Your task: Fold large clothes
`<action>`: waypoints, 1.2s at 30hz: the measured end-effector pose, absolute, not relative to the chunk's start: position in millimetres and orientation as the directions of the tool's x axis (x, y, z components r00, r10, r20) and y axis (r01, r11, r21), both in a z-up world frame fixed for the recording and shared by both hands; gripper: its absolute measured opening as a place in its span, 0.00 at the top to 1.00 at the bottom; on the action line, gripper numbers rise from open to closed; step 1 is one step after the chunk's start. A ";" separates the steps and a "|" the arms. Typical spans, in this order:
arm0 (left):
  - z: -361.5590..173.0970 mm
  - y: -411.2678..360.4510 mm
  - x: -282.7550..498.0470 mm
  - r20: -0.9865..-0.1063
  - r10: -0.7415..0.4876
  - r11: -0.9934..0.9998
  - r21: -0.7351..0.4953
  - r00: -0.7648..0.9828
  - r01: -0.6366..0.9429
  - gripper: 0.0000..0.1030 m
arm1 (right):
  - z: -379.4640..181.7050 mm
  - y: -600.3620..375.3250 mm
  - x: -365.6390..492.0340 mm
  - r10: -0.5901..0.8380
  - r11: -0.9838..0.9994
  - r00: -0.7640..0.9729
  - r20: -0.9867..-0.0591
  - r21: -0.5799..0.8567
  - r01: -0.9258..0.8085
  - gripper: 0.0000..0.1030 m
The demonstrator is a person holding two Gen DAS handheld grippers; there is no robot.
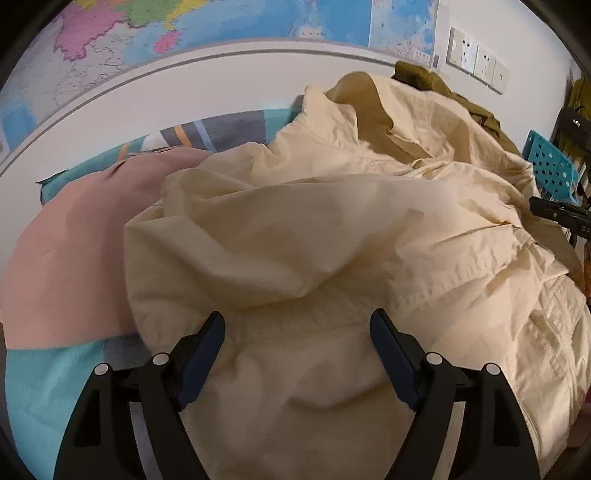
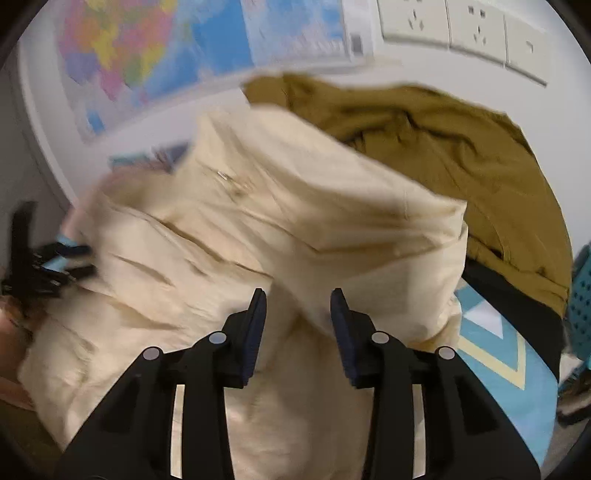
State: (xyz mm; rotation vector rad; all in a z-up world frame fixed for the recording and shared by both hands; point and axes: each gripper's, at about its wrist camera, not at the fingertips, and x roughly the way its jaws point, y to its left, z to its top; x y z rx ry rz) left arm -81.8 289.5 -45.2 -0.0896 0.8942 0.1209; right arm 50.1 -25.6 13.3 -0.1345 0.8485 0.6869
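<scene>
A large cream jacket [image 1: 332, 229] lies crumpled in a heap on the bed and fills both views [image 2: 258, 229]. My left gripper [image 1: 297, 325] hovers over its near part, jaws wide apart, pads touching no cloth. My right gripper [image 2: 298, 299] stands open over a raised fold of the same jacket, with fabric below and between the fingers but not pinched. Each gripper also shows at the edge of the other's view: the right gripper [image 1: 561, 214] at the right edge of the left wrist view, the left gripper [image 2: 48, 258] at the left edge of the right wrist view.
An olive garment [image 2: 461, 155] lies behind the jacket by the wall. A pink garment [image 1: 74, 251] lies to the left on the teal patterned bedsheet [image 1: 44, 387]. A map [image 1: 184, 33] and wall sockets [image 2: 461, 33] are on the wall. A teal perforated chair [image 1: 550, 166] stands at right.
</scene>
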 end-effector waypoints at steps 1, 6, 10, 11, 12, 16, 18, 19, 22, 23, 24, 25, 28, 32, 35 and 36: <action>-42.5 291.6 -88.1 -0.776 0.062 0.989 -0.038 0.628 -0.144 0.24 | 17.3 -29.3 45.5 0.505 0.780 0.471 -0.723 0.150 -0.607 0.54; -31.6 304.7 -123.6 -0.742 0.030 0.978 -0.115 0.669 -0.172 0.18 | 22.3 -63.9 37.0 0.534 0.789 0.448 -0.717 0.233 -0.569 0.37; -29.7 312.4 -157.8 -0.730 -0.007 0.967 -0.180 0.683 -0.182 0.17 | 16.9 -98.4 27.5 0.521 0.809 0.431 -0.737 0.266 -0.524 0.31; -30.0 314.1 -171.2 -0.727 -0.006 0.964 -0.186 0.686 -0.188 0.15 | 15.5 -107.3 24.0 0.523 0.813 0.430 -0.736 0.279 -0.511 0.29; -30.8 315.2 -178.2 -0.727 -0.008 0.962 -0.193 0.686 -0.193 0.14 | 12.6 -118.5 20.1 0.532 0.813 0.419 -0.736 0.304 -0.497 0.25; -42.7 315.8 -205.6 -0.746 -0.068 0.943 -0.265 0.663 -0.201 0.12 | -2.3 -146.6 4.5 0.570 0.797 0.366 -0.736 0.387 -0.463 0.21; -50.2 308.3 -213.2 -0.761 -0.093 0.941 -0.278 0.642 -0.193 0.12 | -9.9 -154.1 -3.0 0.597 0.780 0.338 -0.728 0.426 -0.459 0.18; -52.2 306.2 -215.6 -0.762 -0.099 0.941 -0.281 0.640 -0.190 0.12 | -11.5 -155.3 -5.3 0.599 0.778 0.335 -0.727 0.432 -0.456 0.18; -55.3 293.2 -219.5 -0.765 -0.139 0.942 -0.298 0.629 -0.154 0.11 | -16.6 -164.4 -12.6 0.604 0.781 0.339 -0.721 0.452 -0.430 0.17; -56.0 287.0 -220.6 -0.772 -0.147 0.947 -0.290 0.618 -0.137 0.10 | -17.5 -168.5 -14.2 0.613 0.776 0.337 -0.714 0.467 -0.424 0.16; -57.3 284.8 -222.6 -0.777 -0.148 0.950 -0.283 0.612 -0.129 0.09 | -19.5 -174.0 -16.4 0.627 0.768 0.330 -0.706 0.488 -0.415 0.14; -58.9 281.8 -224.3 -0.781 -0.153 0.953 -0.279 0.605 -0.120 0.07 | -21.3 -176.9 -18.5 0.635 0.762 0.321 -0.702 0.502 -0.410 0.13; -65.6 276.5 -233.6 -0.784 -0.186 0.950 -0.297 0.593 -0.095 0.07 | -25.4 -180.1 -28.7 0.678 0.723 0.287 -0.676 0.545 -0.424 0.12; -66.3 271.2 -237.8 -0.766 -0.241 0.932 -0.354 0.596 -0.078 0.07 | -24.3 -161.3 -41.0 0.711 0.676 0.241 -0.661 0.547 -0.493 0.26; -65.5 257.5 -232.9 -0.753 -0.267 0.927 -0.372 0.602 -0.055 0.25 | -31.2 -146.7 -45.1 0.759 0.619 0.178 -0.626 0.610 -0.494 0.67; -65.2 254.5 -229.8 -0.758 -0.248 0.930 -0.361 0.604 -0.072 0.35 | -30.2 -144.9 -47.7 0.767 0.612 0.175 -0.618 0.621 -0.490 0.76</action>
